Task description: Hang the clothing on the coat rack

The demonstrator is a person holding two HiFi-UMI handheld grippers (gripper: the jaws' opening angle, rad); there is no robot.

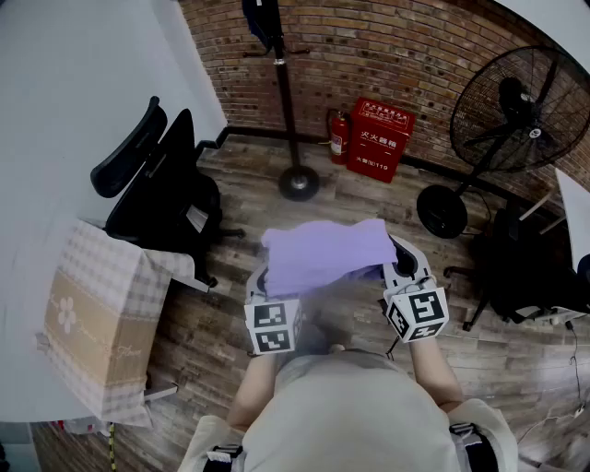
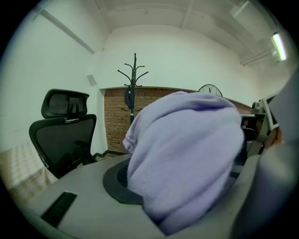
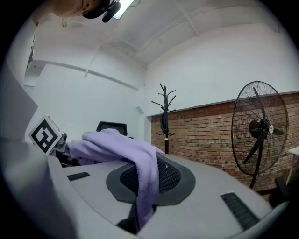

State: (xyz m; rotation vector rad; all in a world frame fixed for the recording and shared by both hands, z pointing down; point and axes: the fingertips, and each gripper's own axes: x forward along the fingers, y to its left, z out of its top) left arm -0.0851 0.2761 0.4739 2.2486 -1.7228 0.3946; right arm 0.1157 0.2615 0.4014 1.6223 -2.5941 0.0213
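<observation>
A lilac garment [image 1: 324, 253] hangs stretched between my two grippers at chest height. My left gripper [image 1: 265, 281] is shut on a thick bunch of the cloth [image 2: 187, 154], which hides its jaws. My right gripper [image 1: 398, 265] is shut on a thin fold of the same garment [image 3: 140, 186], pinched at the jaw gap [image 3: 136, 217]. The black coat rack [image 1: 282, 88] stands ahead by the brick wall, its round base [image 1: 299, 182] on the wooden floor. Something dark [image 1: 262, 18] hangs near its top. Both gripper views show the coat rack [image 2: 134, 79] [image 3: 165, 116] at a distance.
A black office chair [image 1: 161, 198] stands to the left. A cardboard box under checked cloth [image 1: 97, 323] is at near left. A red fire-equipment box [image 1: 380, 138] and an extinguisher [image 1: 338, 136] sit beside the rack. A large standing fan [image 1: 516, 111] is at the right.
</observation>
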